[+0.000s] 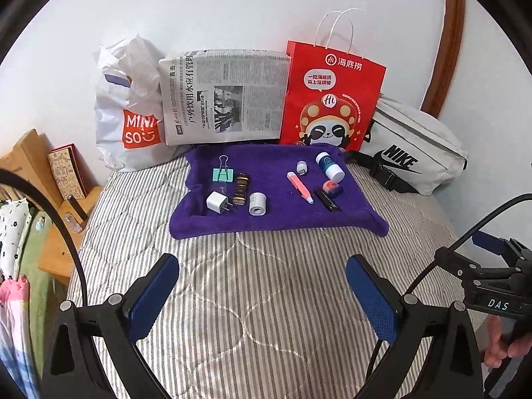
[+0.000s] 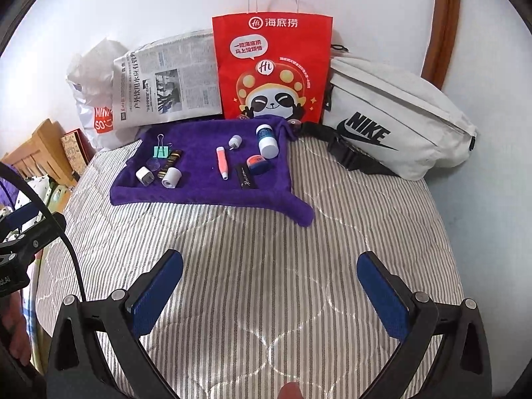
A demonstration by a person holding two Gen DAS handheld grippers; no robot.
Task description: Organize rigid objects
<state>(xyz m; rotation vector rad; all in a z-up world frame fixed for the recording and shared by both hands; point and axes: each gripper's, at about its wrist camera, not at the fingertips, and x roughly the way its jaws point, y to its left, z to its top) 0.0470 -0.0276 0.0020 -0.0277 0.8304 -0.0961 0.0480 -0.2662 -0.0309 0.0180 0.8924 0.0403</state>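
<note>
Both tools [image 1: 262,286] [image 2: 270,286] agape over bedspread [image 2: 266,249]

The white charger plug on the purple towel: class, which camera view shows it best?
The left wrist view. There the white charger plug looks larger, and both metal prongs show clearly against the purple towel. The right wrist view shows the plug smaller, toward the towel's left end, its prongs hard to make out.

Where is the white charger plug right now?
In both views the charger plug lies at the purple towel's front left, beside the black-and-gold tube and just in front of the green binder clip.
</note>
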